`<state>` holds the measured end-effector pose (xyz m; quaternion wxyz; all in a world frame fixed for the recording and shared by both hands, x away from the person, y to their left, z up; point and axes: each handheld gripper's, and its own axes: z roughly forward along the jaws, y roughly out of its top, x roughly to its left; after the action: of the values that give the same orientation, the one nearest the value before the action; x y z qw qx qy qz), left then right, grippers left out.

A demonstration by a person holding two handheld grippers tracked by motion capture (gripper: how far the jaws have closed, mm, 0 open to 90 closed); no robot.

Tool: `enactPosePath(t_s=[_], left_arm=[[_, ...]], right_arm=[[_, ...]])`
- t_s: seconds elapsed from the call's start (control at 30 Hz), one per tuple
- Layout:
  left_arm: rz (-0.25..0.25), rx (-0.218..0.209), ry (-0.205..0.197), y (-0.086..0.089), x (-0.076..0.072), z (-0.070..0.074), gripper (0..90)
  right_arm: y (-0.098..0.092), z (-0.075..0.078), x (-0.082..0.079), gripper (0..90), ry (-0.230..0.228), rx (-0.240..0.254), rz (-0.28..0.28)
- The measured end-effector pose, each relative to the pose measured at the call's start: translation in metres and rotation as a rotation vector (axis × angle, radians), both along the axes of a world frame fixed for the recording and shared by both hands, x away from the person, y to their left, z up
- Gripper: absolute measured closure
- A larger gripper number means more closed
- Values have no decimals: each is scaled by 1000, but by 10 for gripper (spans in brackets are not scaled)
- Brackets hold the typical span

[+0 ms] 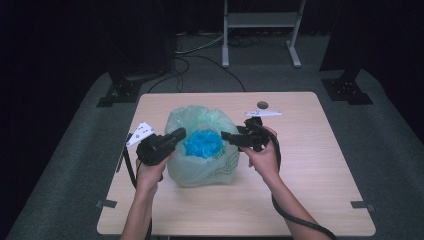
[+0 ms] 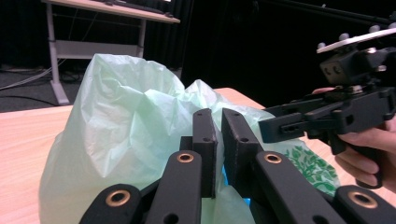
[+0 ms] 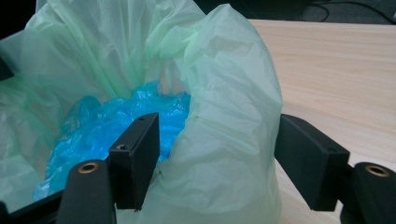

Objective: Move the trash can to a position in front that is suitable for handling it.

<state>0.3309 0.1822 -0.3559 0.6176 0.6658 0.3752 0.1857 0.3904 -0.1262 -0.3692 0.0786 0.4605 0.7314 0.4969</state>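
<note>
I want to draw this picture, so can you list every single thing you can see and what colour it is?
green plastic bag: one, pale see-through green with a leaf print, standing open in the middle of the table
blue crumpled plastic: one bundle, bright blue, inside the green bag
table: one, light wood, in the middle of the room
round hole: one, dark, near the table's far edge
metal stand: one, grey, on the floor behind the table
cables: several, dark and pale, on the grey floor behind the table
left gripper: one, black, jaws pinched on the bag's left rim
right gripper: one, black, jaws open around the bag's right rim
hands: two, one holding each gripper
</note>
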Motion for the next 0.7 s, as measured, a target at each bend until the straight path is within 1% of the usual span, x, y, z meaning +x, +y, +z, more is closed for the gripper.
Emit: enactPosePath(t_s=[0.1, 0.23, 0.37, 0.5, 0.53, 0.57, 0.6, 0.67, 0.7], left_arm=[[-15, -3, 1, -2, 0, 0, 838], [-53, -12, 10, -7, 1, -2, 831], [-81, -23, 23, -10, 3, -4, 832], [-99, -34, 27, -13, 3, -6, 832], [-107, -44, 31, -13, 3, -6, 831], [-107, -44, 31, -13, 3, -6, 832], [-111, -48, 33, -14, 3, -7, 832], [-118, -54, 34, -14, 3, -7, 831], [-119, -54, 34, -15, 3, -7, 831]], right_arm=[[0, 0, 1, 339, 10, 7, 14], [0, 2, 1, 455, 26, 25, 37], [3, 6, -1, 560, 18, 12, 36], [5, 11, -5, 642, -10, 2, 9], [4, 14, -6, 704, -12, 4, -5], [4, 14, -6, 704, -12, 4, -5], [5, 15, -6, 732, -11, 3, -7], [7, 17, -6, 778, -10, -20, 1], [8, 18, -6, 786, -12, -37, 2]])
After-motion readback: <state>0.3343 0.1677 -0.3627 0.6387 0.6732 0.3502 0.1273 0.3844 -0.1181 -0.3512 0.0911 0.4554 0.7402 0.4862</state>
